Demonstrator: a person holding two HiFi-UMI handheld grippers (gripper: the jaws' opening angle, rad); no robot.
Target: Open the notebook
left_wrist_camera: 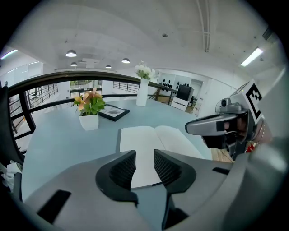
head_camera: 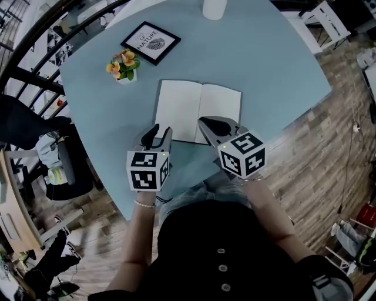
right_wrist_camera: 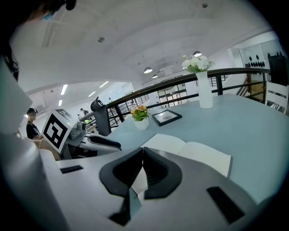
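left gripper (left_wrist_camera: 144, 156), a grey two-jaw claw with ribbed black pads: released. its jaws stand apart with nothing between them, and only the page beyond shows through the gap. in the head view it (head_camera: 158, 134) sits at about 7 o'clock of the book, just off the near left corner.

right gripper (right_wrist_camera: 142, 152), the same grey build with a marker cube: clenched, tips together, and no sheet looks pinched. the white sliver low between the jaws reads as page seen past them. from above it (head_camera: 212, 126) overlaps the near edge close to the spine, at about 6 o'clock. whether it touches the paper there i cannot tell.

the task's thing, a thin white-paged notebook (head_camera: 197, 109), lies open and flat on the pale blue round table (head_camera: 270, 64) near the person's edge. both blank pages face up and the spine runs away from the body.

further out, from the notebook: a small white pot of orange flowers (head_camera: 123, 66) at 10 o'clock, a black-framed print (head_camera: 151, 42) at 11, and a tall white vase (head_camera: 214, 7) at 12, well apart.

step in hand, as i judge it: the opening itself looks done, and neither gripper grasps the book.

next move, by my reckoning: little. draw both grippers clear toward the body without dragging the near edge. if a page starts to lift, press it flat beside the spine with the closed right tips.
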